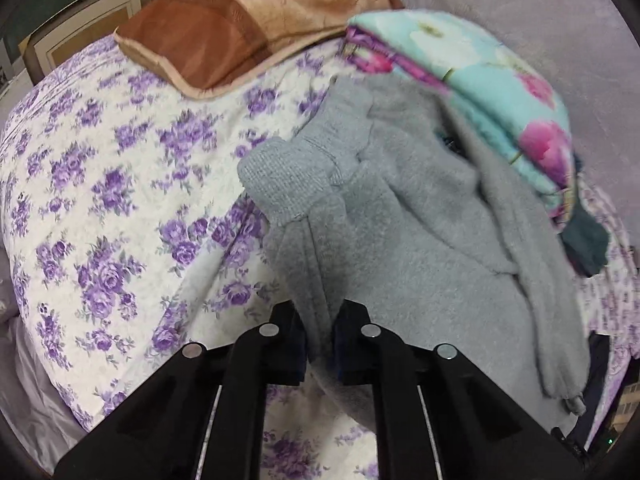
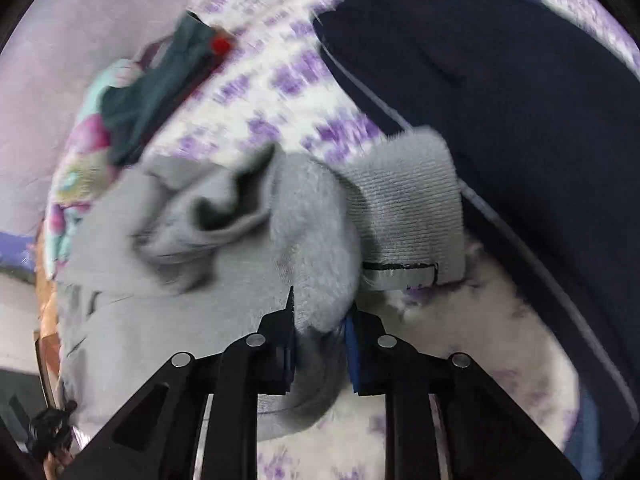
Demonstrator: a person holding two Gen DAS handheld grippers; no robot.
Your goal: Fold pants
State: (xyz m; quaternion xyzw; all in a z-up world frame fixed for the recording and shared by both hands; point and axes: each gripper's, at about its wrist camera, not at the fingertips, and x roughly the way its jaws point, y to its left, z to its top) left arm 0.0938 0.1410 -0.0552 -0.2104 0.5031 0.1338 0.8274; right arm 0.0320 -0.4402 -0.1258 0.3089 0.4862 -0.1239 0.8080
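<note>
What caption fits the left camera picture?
Left gripper pinching fuzzy grey pants over a purple-flowered bedspread.

in your right wrist view the purple-flowered bedspread (image 2: pixel 280 92) smears into streaks, so its pattern can't be read, and the dark teal cloth (image 2: pixel 160 92) with its red spot is blurred too. the navy garment (image 2: pixel 500 80) runs off the top and right edge. in your left wrist view the grey pants (image 1: pixel 420 248) hide part of the floral folded bedding (image 1: pixel 500 80), and their far edge is soft. the fabric between your fingers (image 1: pixel 356 344) is hidden where it's pinched.
</note>
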